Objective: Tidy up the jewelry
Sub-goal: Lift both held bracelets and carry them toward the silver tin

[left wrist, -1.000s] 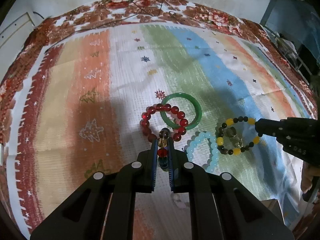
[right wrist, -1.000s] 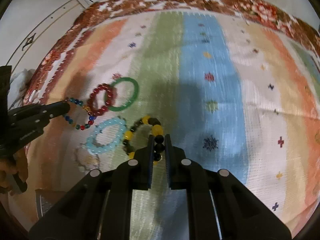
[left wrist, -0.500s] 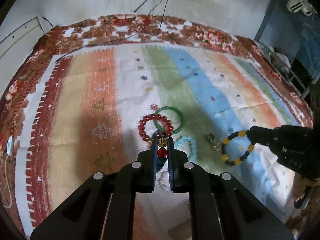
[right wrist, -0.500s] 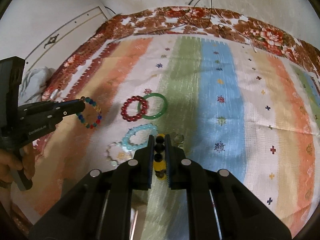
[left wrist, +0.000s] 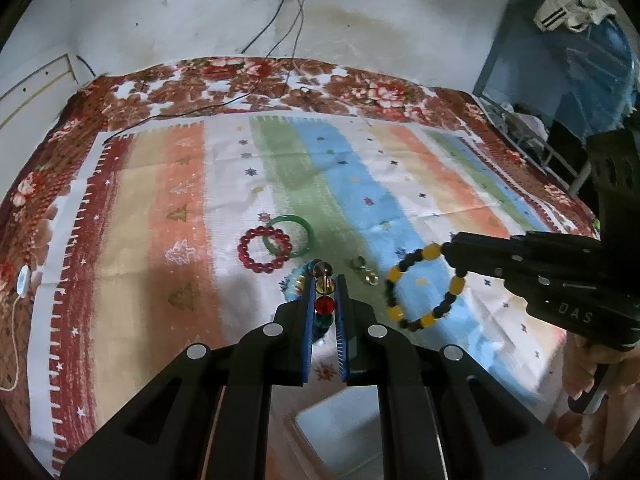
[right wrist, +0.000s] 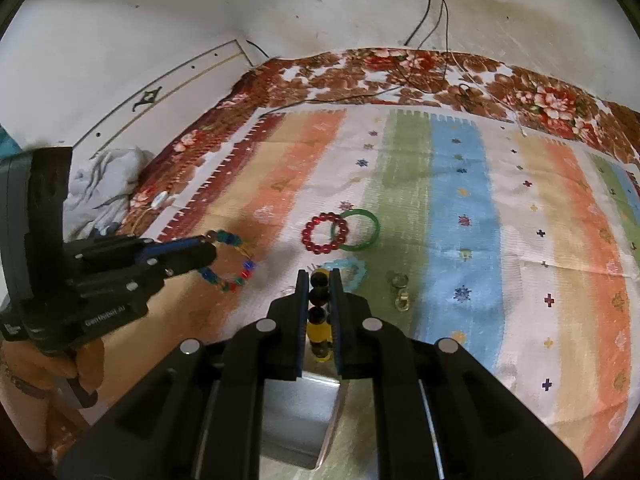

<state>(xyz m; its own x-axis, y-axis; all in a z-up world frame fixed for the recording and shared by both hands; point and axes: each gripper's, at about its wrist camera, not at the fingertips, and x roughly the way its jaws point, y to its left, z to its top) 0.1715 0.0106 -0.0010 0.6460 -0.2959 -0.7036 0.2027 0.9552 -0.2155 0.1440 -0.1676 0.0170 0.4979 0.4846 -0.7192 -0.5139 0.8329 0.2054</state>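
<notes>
Both jaws are clamped tight on beads. One gripper, the left gripper [left wrist: 324, 280], pinches a bracelet of many colours [right wrist: 230, 260], with a red bead, a yellow bead and a blue bead squeezed between its blue pads. In the right wrist view this bracelet hangs as a loop from the tip, up off the striped cloth [right wrist: 460, 184].

On the other side, the right gripper [right wrist: 319, 280] pinches a black and yellow bracelet [left wrist: 424, 288]. In the left wrist view it hangs in a round loop from the tip, above the blue stripe.

More jewelry lies on the cloth. A red bead bracelet [left wrist: 264, 250] sits partly on top of a green bangle [left wrist: 296, 236], and the two touch. A light blue bead bracelet [right wrist: 352, 268] lies just in front of them, partly hidden by the gripper tips. Two small gold clasps [right wrist: 402, 292] lie near it on the green stripe.

A shiny tray [right wrist: 296, 420] shows low down between the fingers of the right gripper. A hand [right wrist: 86, 368] holds the left gripper's handle.

Two wires [left wrist: 288, 12] run down the white wall behind.
</notes>
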